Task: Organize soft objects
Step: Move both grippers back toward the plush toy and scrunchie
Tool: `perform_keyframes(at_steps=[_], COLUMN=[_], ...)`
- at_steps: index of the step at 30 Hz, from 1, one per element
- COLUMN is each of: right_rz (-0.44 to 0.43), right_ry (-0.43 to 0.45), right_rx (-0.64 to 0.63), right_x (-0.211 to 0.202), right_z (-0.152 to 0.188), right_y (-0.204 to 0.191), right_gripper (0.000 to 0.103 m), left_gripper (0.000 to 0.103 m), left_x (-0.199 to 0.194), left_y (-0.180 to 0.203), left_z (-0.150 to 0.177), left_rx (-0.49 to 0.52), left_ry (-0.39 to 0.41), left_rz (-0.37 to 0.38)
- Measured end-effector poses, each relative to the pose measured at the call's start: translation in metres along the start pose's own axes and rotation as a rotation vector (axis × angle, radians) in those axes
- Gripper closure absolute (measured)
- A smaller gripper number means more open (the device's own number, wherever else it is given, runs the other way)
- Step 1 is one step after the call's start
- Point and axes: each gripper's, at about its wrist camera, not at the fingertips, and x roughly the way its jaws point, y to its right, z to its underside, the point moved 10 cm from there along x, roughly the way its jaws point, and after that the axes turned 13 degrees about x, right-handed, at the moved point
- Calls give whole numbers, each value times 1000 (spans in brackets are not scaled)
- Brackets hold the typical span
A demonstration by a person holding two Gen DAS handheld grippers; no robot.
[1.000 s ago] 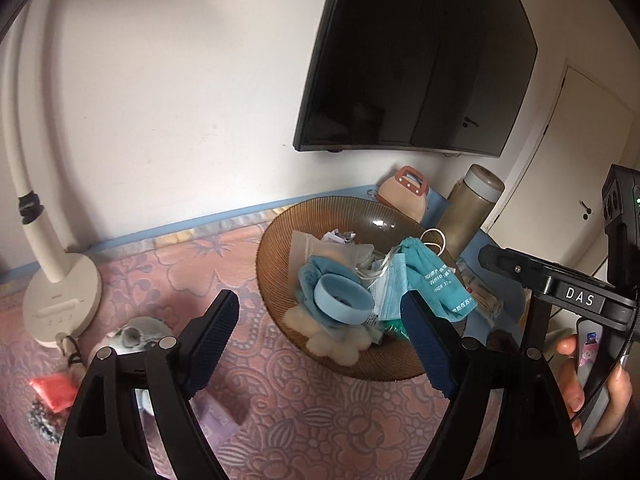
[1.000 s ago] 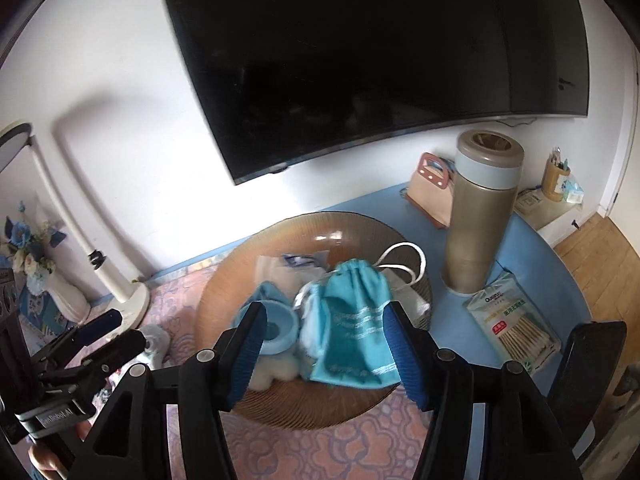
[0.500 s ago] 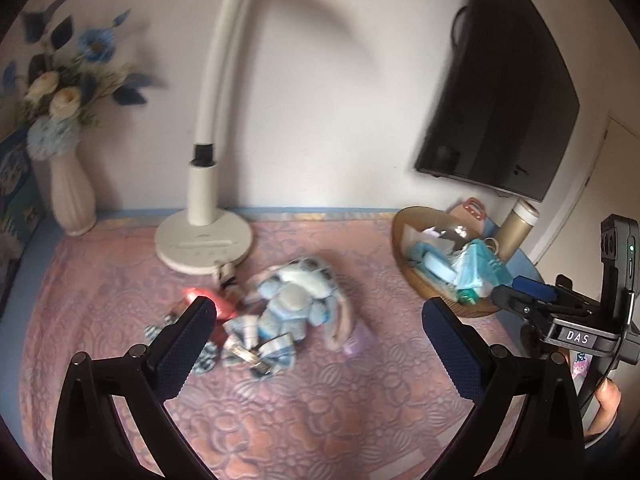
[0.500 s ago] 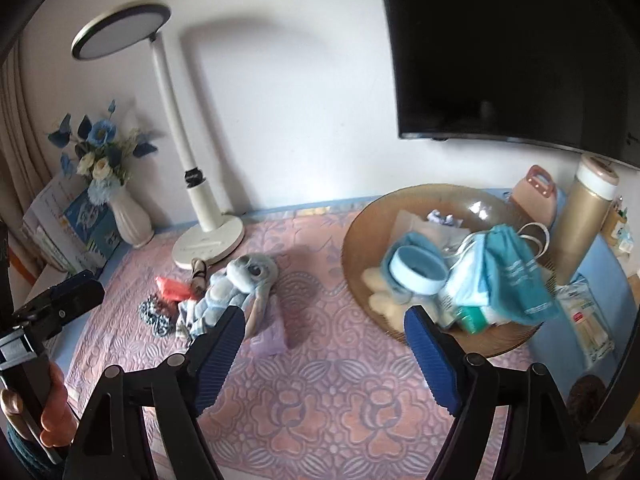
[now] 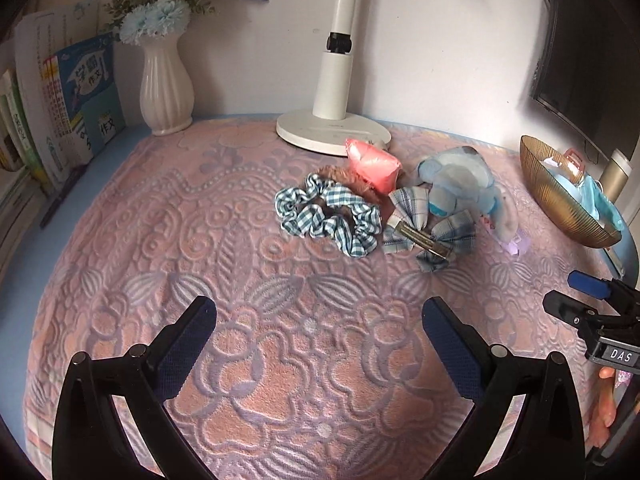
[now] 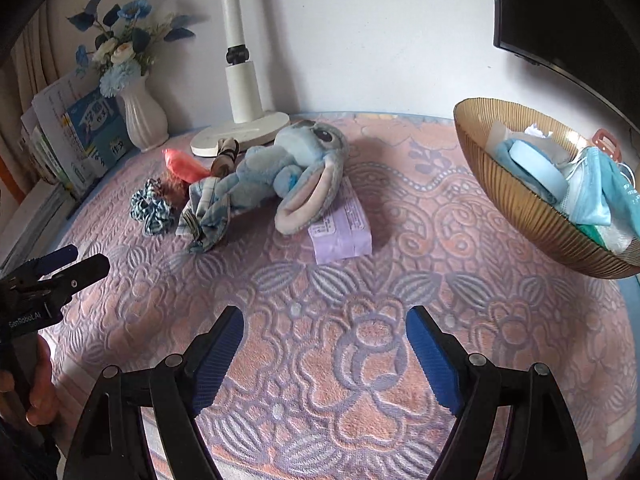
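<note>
Now both tools hang empty over the bench: left tool (image 5: 319, 342) wide, right tool (image 6: 325, 350) wide too. Best to drop onto one loose piece, pinch its bulk, and keep clear of neighbours. Near the lamp (image 6: 240, 128) lie one scrunchie (image 5: 328, 216), one bow clip (image 5: 428, 232), one pink pouch (image 5: 374, 164), one plush (image 6: 288, 168) resting on one purple pack (image 6: 340, 232). One bowl (image 6: 516, 200) sits well apart, partly filled.

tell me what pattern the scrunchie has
Blue and white gingham check on the scrunchie, clearest in the left wrist view.
</note>
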Motion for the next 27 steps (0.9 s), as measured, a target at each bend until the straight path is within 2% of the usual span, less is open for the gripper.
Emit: perform_keyframes(at_steps=[4, 9, 14, 21, 23, 27], right_rz=[22, 54, 101, 136, 124, 33], right_ry=[-11, -20, -36, -28, -41, -88], right_rx=[5, 28, 21, 43, 46, 60], right_x=[8, 13, 19, 15, 9, -14], right_z=[6, 6, 7, 6, 7, 3], right_y=[6, 13, 15, 23, 21, 3], right_gripper=[21, 21, 21, 21, 21, 21], left_gripper=[1, 1, 1, 1, 1, 1], left_x=[11, 10, 18, 18, 17, 1], left_y=[-1, -11, -15, -16, -16, -18], left_z=[11, 14, 19, 20, 21, 17], left_rx=[-24, -89, -138, -146, -143, -118], left_ry=[-22, -7, -39, -39, -43, -56], left_rz=[19, 45, 84, 95, 97, 113])
